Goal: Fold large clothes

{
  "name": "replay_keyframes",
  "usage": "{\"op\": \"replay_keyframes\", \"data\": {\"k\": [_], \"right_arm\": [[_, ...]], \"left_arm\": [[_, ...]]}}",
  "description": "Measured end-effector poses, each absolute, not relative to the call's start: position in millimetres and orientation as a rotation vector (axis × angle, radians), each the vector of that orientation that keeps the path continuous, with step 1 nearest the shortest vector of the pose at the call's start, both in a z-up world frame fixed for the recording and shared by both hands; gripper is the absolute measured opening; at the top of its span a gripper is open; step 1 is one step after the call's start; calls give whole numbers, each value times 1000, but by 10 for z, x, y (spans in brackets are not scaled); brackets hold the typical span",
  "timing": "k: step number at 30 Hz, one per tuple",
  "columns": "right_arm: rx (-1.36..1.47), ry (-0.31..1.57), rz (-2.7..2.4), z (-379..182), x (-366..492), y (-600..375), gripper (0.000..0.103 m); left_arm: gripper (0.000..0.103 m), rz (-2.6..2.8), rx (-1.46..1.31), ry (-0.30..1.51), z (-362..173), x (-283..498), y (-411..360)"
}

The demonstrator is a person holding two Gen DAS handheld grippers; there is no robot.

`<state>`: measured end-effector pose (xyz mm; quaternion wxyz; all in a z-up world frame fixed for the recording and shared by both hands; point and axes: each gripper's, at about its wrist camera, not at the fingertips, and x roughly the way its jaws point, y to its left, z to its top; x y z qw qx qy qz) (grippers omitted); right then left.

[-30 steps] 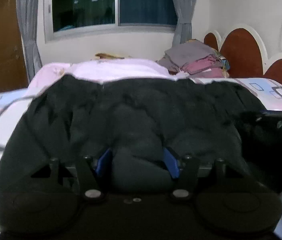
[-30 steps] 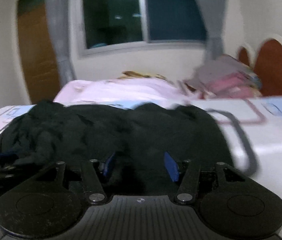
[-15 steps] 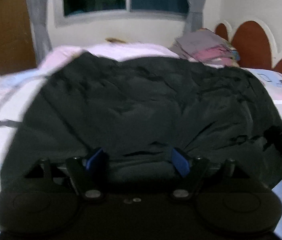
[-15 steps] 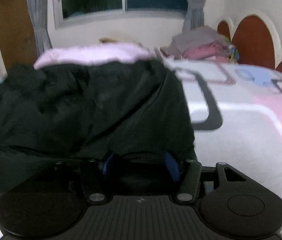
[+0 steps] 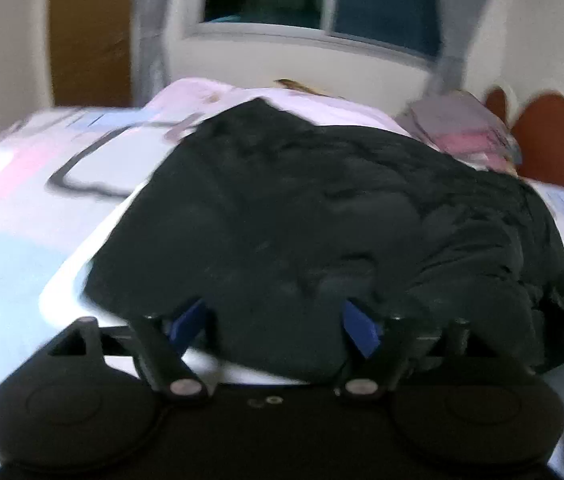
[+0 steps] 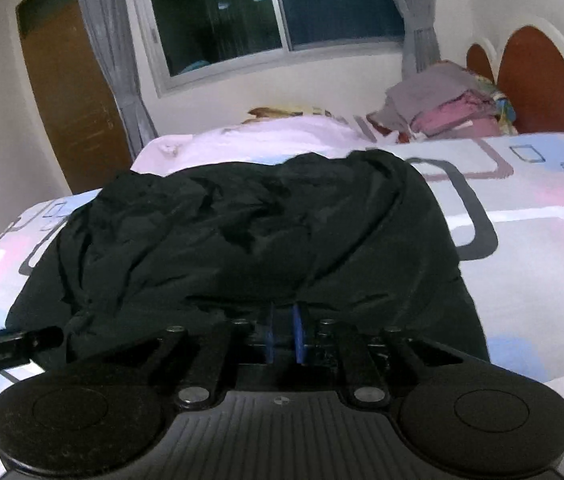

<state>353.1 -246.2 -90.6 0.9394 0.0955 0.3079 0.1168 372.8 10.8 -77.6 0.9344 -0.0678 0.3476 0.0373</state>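
Observation:
A large black garment [image 5: 322,220] lies crumpled on the bed, and also shows in the right wrist view [image 6: 250,236]. My left gripper [image 5: 276,320] is open, its blue pads wide apart with the garment's near edge lying between them. My right gripper [image 6: 284,332] is shut on the garment's near hem, its blue pads almost together with dark cloth pinched between. The left gripper's black body shows at the left edge of the right wrist view [image 6: 6,346].
The bed [image 6: 522,240] has a pink, blue and white patterned cover. A pink sheet [image 6: 266,140] lies behind the garment. A pile of folded clothes [image 6: 446,104] sits near the brown headboard [image 6: 538,76]. A window, curtains and a wooden door are behind.
My right gripper has closed on the garment's hem; it was open before. My left gripper stays open and has shifted left, so the garment now sits more to its right.

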Motion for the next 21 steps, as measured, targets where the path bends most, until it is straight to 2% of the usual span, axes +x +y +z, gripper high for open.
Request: {"op": "replay_keyframes", "data": {"k": [2, 3, 4, 5, 6, 8, 10, 12, 13, 21], "right_arm": [[205, 614, 255, -887, 3502, -2378, 11], [213, 615, 259, -902, 3476, -2336, 15], [215, 620, 260, -913, 3468, -2299, 32], [213, 618, 262, -925, 3466, -2266, 43], [219, 607, 278, -932, 3444, -2242, 46], [241, 610, 309, -954, 3455, -2198, 46], [238, 615, 315, -998, 3489, -2125, 30], [268, 621, 310, -1059, 3546, -2102, 25], [290, 626, 306, -1080, 3582, -2098, 17], [347, 603, 306, -1012, 3824, -2015, 15]], "left_arm": [[77, 99, -216, 722, -820, 3621, 254], [76, 100, -263, 728, -848, 3606, 335], [71, 97, -318, 735, -888, 3600, 413], [68, 97, -378, 745, -931, 3615, 492], [68, 97, -428, 741, -971, 3632, 557], [68, 102, -521, 726, -1057, 3687, 657], [69, 109, -619, 728, -1153, 3781, 739], [71, 117, -711, 722, -1271, 3894, 819], [73, 118, -745, 716, -1316, 3931, 853], [72, 86, -845, 645, -1432, 4156, 1062]]}}
